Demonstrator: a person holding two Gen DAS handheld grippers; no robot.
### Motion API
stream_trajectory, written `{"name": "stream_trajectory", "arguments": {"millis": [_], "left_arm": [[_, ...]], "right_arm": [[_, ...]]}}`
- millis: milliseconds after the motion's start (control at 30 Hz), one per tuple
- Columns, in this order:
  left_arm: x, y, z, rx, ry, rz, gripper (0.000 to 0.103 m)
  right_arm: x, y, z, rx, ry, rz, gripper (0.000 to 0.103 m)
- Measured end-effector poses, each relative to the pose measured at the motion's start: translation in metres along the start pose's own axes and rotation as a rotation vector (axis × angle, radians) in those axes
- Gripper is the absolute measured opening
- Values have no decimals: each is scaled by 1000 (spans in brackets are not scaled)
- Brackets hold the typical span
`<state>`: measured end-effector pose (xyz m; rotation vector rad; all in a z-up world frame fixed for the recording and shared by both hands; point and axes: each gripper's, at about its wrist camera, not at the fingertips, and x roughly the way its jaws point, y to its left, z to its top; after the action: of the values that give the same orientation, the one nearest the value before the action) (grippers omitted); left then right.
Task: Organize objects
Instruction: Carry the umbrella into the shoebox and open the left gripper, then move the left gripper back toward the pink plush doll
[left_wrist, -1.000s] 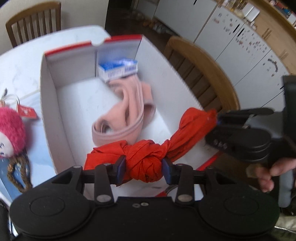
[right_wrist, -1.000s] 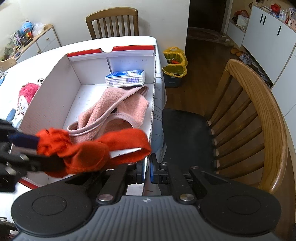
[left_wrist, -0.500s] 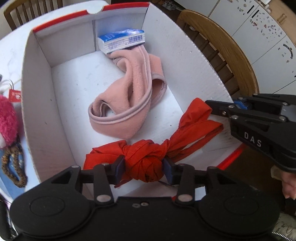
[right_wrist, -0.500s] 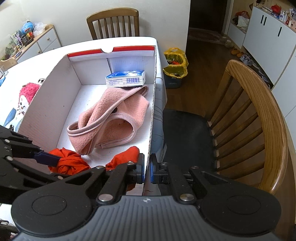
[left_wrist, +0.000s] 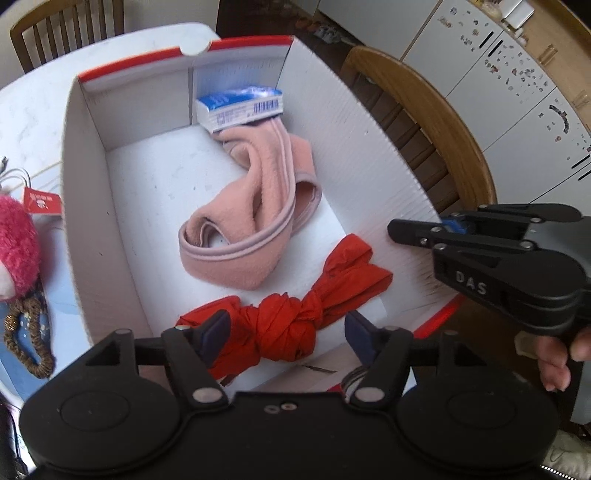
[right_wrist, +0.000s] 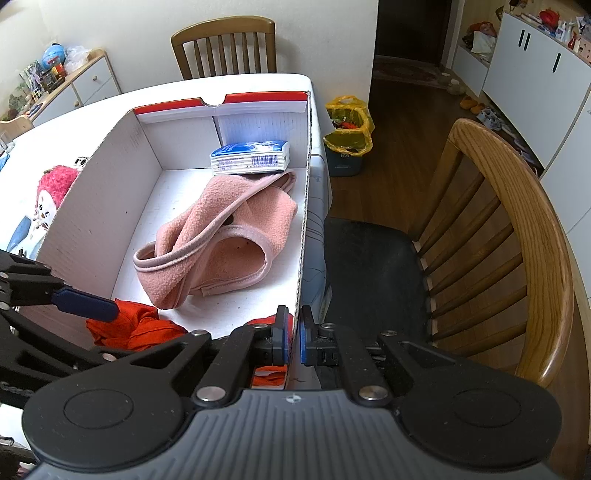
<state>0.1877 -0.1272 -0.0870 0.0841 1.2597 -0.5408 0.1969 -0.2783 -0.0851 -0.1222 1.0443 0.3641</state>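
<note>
Lowered into the white box (left_wrist: 369, 155), the knotted red cloth (left_wrist: 284, 325) is lying free as your left gripper (left_wrist: 284, 332) is spreading; lift straight up, clear of the folds.

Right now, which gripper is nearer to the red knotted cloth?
Left. The left gripper straddles the red knotted cloth, just opened; the right gripper is shut on the box wall.

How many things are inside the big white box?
3. A blue tissue pack lies at the far wall, a pink fleece cloth in the middle, and a knotted red cloth at the near end. Something small could hide under the cloths.
</note>
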Motion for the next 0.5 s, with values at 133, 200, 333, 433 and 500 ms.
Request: {"name": "stream_trajectory", "arguments": {"millis": [133, 200, 333, 433, 500], "left_arm": [[-12, 2, -2, 4, -47, 11, 69], [-21, 4, -3, 4, -73, 17, 69], [-37, 10, -6, 3, -130, 34, 74], [-48, 16, -8, -6, -171, 51, 78], [-56, 22, -9, -12, -199, 63, 82]], "right_arm": [[0, 0, 0, 0, 0, -2, 5], [0, 1, 0, -1, 1, -5, 5], [0, 2, 0, -3, 4, -9, 5], [0, 3, 0, -6, 5, -12, 5], [0, 3, -1, -7, 6, -14, 5]]}}
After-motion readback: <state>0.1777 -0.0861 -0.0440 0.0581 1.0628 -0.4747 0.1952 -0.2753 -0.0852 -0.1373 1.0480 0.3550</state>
